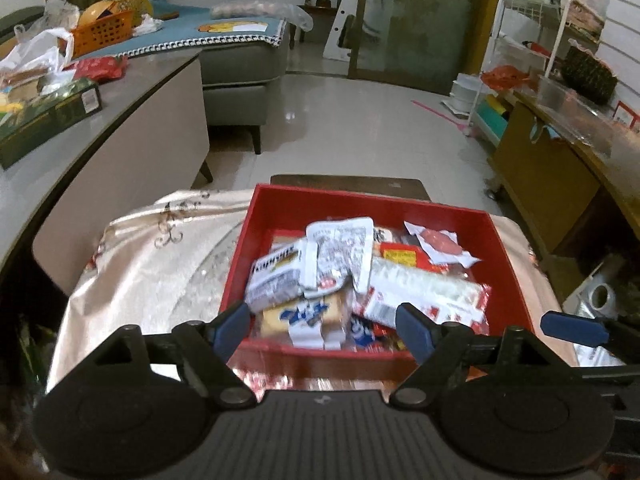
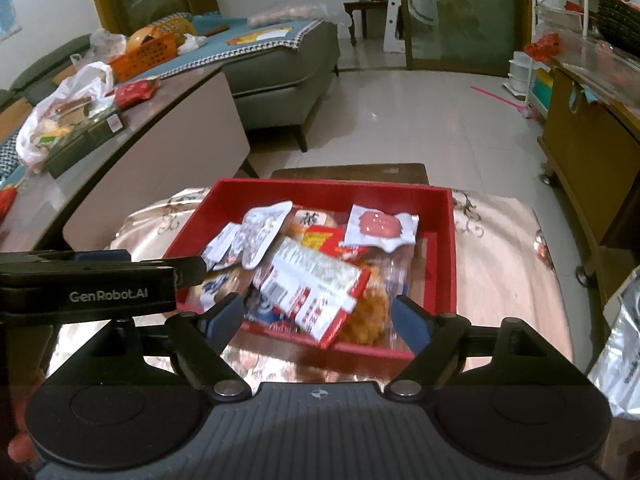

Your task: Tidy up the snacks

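Observation:
A red open box (image 1: 360, 196) (image 2: 320, 188) sits on a cream cloth and holds several snack packets. Among them are a long white and red packet (image 1: 424, 292) (image 2: 312, 280), a clear packet with a pink round snack (image 1: 440, 242) (image 2: 380, 224) and a biscuit packet with blue lettering (image 1: 304, 314). My left gripper (image 1: 324, 330) hangs open over the box's near edge, its blue pads touching nothing. My right gripper (image 2: 318, 318) is also open just before the near edge, with nothing gripped. The two sit side by side: a blue finger of the right one (image 1: 576, 326) shows in the left wrist view.
The cream patterned cloth (image 1: 160, 260) covers the small table under the box. A low grey table on the left carries a green box (image 1: 48, 116) and plastic bags. A grey sofa (image 1: 240, 64) stands behind it, a wooden cabinet (image 1: 560, 168) on the right, and a silver bag (image 2: 624, 340) at the right edge.

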The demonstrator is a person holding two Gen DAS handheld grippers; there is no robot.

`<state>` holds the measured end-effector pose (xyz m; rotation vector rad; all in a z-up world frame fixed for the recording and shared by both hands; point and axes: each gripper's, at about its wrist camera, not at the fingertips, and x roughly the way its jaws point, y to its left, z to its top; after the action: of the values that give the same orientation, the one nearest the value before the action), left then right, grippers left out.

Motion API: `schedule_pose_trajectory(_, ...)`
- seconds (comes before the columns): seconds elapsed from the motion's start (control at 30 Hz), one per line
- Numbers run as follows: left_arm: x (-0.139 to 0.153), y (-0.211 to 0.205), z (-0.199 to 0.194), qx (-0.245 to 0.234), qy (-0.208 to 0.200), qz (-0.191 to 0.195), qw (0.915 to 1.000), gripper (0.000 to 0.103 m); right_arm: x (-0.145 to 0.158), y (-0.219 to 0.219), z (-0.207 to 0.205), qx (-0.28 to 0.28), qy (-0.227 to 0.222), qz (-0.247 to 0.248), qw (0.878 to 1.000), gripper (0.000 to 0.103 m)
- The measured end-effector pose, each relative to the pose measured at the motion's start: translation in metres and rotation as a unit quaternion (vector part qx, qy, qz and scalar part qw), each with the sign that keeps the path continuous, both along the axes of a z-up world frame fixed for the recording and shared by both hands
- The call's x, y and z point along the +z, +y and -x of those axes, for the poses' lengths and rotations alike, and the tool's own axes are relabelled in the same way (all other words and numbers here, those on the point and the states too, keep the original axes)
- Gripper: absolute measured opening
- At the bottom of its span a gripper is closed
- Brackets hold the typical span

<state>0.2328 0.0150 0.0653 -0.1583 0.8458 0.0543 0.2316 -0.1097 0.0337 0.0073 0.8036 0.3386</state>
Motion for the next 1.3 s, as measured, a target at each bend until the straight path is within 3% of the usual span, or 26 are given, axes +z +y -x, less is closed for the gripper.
schedule_pose_trajectory(0.07,-0.001,0.000,0.010,0.003,-0.001,0.004,1.0000,0.079,0.000,-0.002,0.008,-0.001,0.002,-0.001,1.000,0.087)
schedule_pose_trajectory(0.63,-0.007,-0.006,0.068,0.005,0.011,-0.008,0.9999,0.082,0.001,-0.021,0.062,-0.038,-0.003,-0.013,0.999,0.087)
schedule_pose_trajectory(0.73,-0.007,-0.009,0.074,0.002,0.010,-0.012,0.9999,0.086,0.000,-0.019,0.068,-0.034,-0.002,-0.013,0.999,0.088)
schedule_pose_trajectory(1.3,-0.005,-0.016,0.091,0.001,0.002,-0.034,0.9994,0.087,0.002,-0.016,0.082,-0.020,-0.002,-0.013,1.000,0.092)
